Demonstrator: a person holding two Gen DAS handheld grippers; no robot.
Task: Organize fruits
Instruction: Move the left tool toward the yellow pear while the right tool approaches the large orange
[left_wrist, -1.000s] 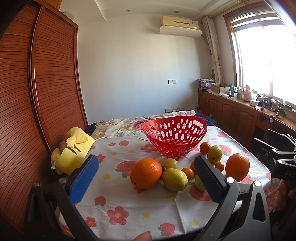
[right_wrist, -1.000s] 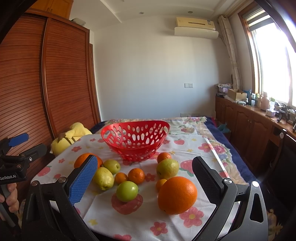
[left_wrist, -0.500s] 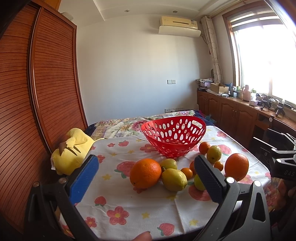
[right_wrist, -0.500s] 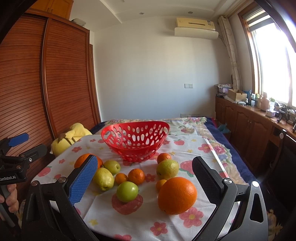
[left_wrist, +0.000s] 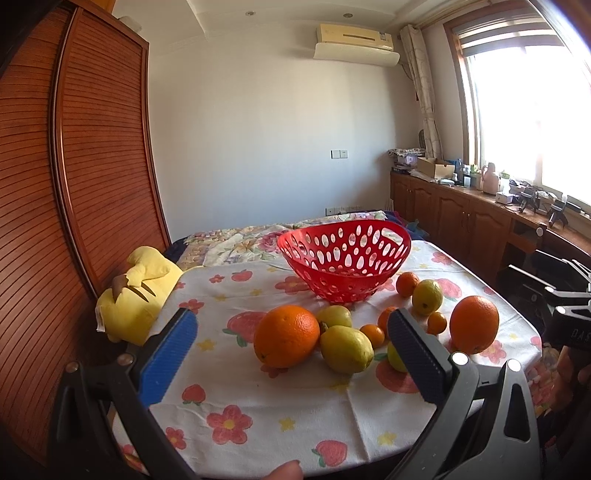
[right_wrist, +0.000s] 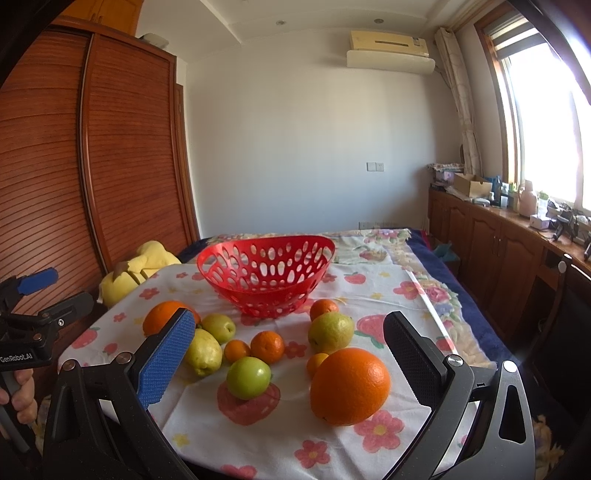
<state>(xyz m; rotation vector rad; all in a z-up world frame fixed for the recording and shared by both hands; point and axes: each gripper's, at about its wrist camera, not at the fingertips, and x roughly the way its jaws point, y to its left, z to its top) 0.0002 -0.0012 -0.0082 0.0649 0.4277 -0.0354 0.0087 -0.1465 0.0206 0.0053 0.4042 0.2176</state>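
Note:
An empty red perforated basket (left_wrist: 345, 258) (right_wrist: 266, 275) stands at the back of the floral tablecloth. Loose fruit lies in front of it: a big orange (left_wrist: 286, 336) beside a yellow lemon (left_wrist: 345, 349), another big orange (left_wrist: 474, 324) (right_wrist: 349, 386), a green apple (right_wrist: 248, 377), a green-yellow fruit (right_wrist: 330, 332) and several small tangerines (right_wrist: 267, 346). My left gripper (left_wrist: 291, 354) is open and empty, just short of the orange and lemon. My right gripper (right_wrist: 290, 356) is open and empty, with the apple and big orange between its fingers' lines.
A yellow plush toy (left_wrist: 135, 291) lies at the table's left edge by the wooden wardrobe (left_wrist: 55, 221). A wooden cabinet counter (right_wrist: 498, 236) with clutter runs under the window on the right. The other gripper shows at each view's side (right_wrist: 33, 325).
Both views have barely shifted; the left gripper has drifted very slightly. No fruit has moved and both grippers stay open.

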